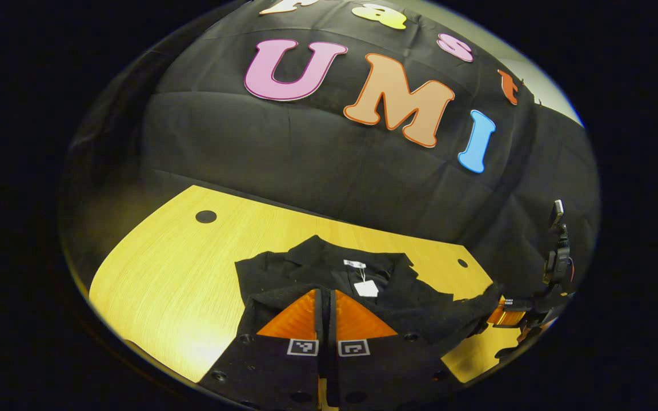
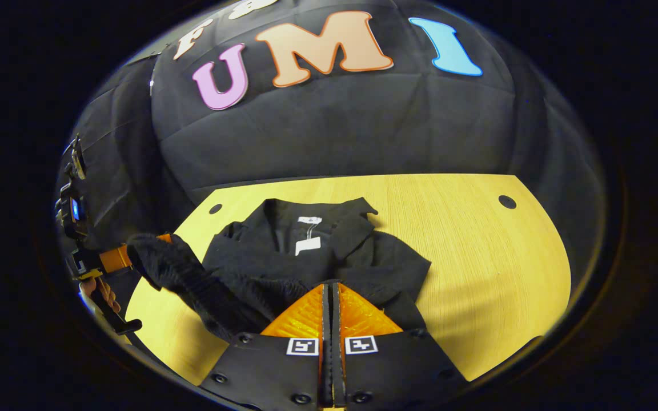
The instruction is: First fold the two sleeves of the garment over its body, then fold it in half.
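A black cloth wall backs a pale wooden bench [image 2: 477, 240], and on it lies a black garment [image 2: 283, 257], collar toward the wall, with a white tag [image 2: 308, 245] at its neck. The right tool [image 2: 332, 305] has its fingers drawn together over the hem side of the garment, well back from the tag; whether cloth is pinched between them I cannot tell. The left tool [image 1: 324, 311] also has its fingers drawn together, low over the garment's body. In the right gripper view that other tool [image 2: 109, 258] appears clamped on a sleeve [image 2: 175, 268], which hangs lifted off the bench beside the garment. The sleeve-folding step seems in hand. The next move likely calls for carrying this sleeve toward the tag and laying it flat across the body.
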Motion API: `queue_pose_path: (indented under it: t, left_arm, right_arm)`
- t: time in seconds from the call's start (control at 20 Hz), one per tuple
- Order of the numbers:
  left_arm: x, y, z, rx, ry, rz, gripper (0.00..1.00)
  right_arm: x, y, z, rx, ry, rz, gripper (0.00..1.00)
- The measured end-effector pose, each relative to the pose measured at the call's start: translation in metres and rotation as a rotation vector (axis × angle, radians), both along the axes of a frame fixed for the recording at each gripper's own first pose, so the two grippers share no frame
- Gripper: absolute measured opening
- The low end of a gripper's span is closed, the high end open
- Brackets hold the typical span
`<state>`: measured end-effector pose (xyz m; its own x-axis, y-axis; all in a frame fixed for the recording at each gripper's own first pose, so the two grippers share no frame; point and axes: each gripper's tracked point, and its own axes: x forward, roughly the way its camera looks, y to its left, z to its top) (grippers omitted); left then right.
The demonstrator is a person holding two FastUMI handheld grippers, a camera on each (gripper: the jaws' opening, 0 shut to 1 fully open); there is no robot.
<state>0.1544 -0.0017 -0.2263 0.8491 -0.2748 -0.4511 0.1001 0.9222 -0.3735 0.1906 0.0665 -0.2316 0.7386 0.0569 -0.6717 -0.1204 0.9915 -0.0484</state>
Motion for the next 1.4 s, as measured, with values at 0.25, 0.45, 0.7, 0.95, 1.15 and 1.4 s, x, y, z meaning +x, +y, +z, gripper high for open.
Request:
queue_pose_path:
  t: [0.25,0.45,0.7,0.95,1.15,1.4]
  left_arm:
    - [0.056,0.008,-0.018,0.006,0.026,0.042,0.0]
    - [0.088,0.025,-0.044,0.099,0.055,0.075,0.0]
    - [0.11,0.03,-0.066,0.201,0.072,0.08,0.0]
    - [0.13,0.056,-0.03,0.288,-0.067,0.171,0.75]
    - [0.126,0.065,-0.002,0.284,-0.13,0.201,0.93]
    - [0.106,0.075,0.053,0.194,-0.217,0.266,0.94]
  right_arm:
    - [0.06,-0.017,-0.009,0.003,0.039,-0.051,0.03]
    - [0.105,-0.024,-0.013,0.006,0.071,-0.09,0.02]
    - [0.14,-0.026,-0.006,-0.044,0.06,-0.085,0.02]
    - [0.149,-0.037,0.012,-0.053,-0.007,-0.102,0.23]
    - [0.15,-0.04,0.05,0.017,-0.092,-0.095,0.98]
    - [0.126,-0.032,0.128,0.046,-0.287,-0.031,0.98]
